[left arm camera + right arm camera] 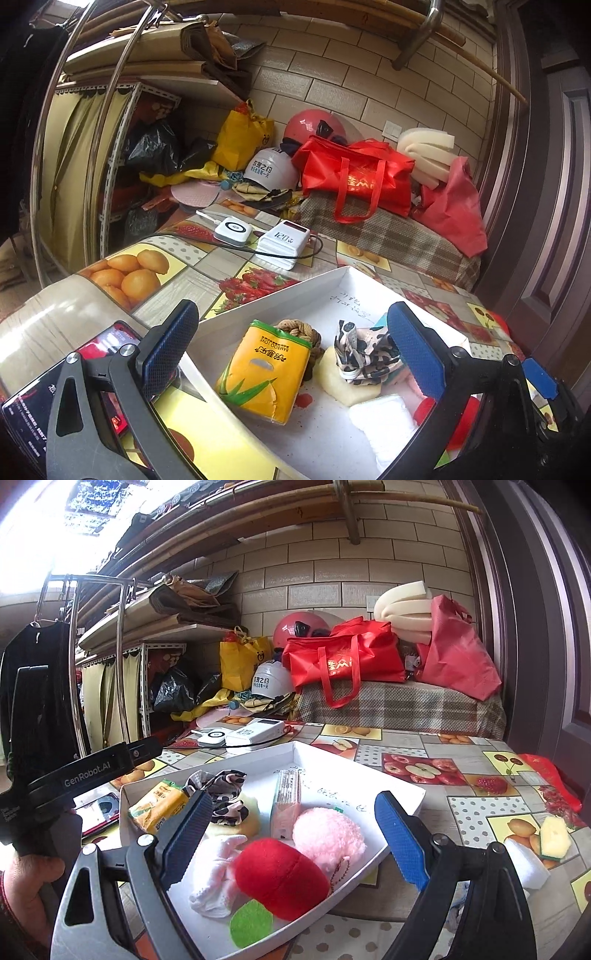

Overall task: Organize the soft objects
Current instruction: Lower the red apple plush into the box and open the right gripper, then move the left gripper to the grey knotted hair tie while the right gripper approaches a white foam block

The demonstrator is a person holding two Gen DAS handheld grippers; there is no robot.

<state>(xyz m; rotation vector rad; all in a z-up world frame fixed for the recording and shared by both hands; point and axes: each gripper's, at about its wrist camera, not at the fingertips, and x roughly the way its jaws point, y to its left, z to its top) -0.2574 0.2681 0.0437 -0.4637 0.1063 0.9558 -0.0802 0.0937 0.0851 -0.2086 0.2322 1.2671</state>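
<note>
A white tray on the fruit-print table holds soft items. In the left wrist view I see a yellow tissue pack, a knotted rope ball, a camouflage cloth lying on a pale sponge, and a white cloth. My left gripper hovers over them, open and empty. The right wrist view shows a red plush apple, a pink pompom, a white sock and a pink tissue pack in the tray. My right gripper is open above these.
A phone lies left of the tray. A power bank and a white charger sit behind it. A yellow-green sponge and white foam lie on the table to the right. Bags and helmets crowd the back.
</note>
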